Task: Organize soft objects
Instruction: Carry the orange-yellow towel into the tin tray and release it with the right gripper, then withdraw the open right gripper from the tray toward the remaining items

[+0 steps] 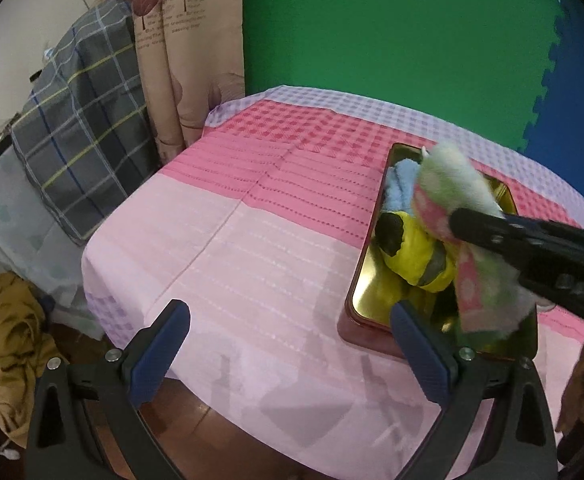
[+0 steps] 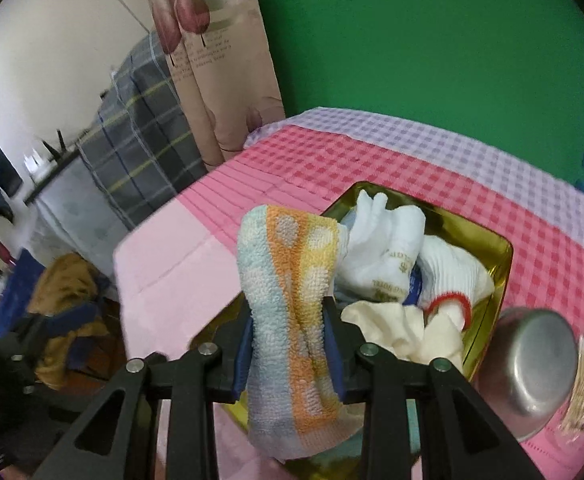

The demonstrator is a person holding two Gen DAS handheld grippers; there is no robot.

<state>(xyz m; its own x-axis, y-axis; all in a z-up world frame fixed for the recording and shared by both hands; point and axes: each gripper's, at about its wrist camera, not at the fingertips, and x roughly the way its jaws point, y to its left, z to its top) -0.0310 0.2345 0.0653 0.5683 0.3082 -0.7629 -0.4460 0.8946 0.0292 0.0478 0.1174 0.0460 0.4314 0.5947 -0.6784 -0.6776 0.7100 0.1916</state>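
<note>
jaws around towel above tin

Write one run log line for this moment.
left gripper: open, empty | right gripper: shut on towel | towel above gold tray

A table draped in a pink and lilac checked cloth stands before a green wall, with a floral beige curtain, a grey plaid cover and cream wall to the left.
</note>
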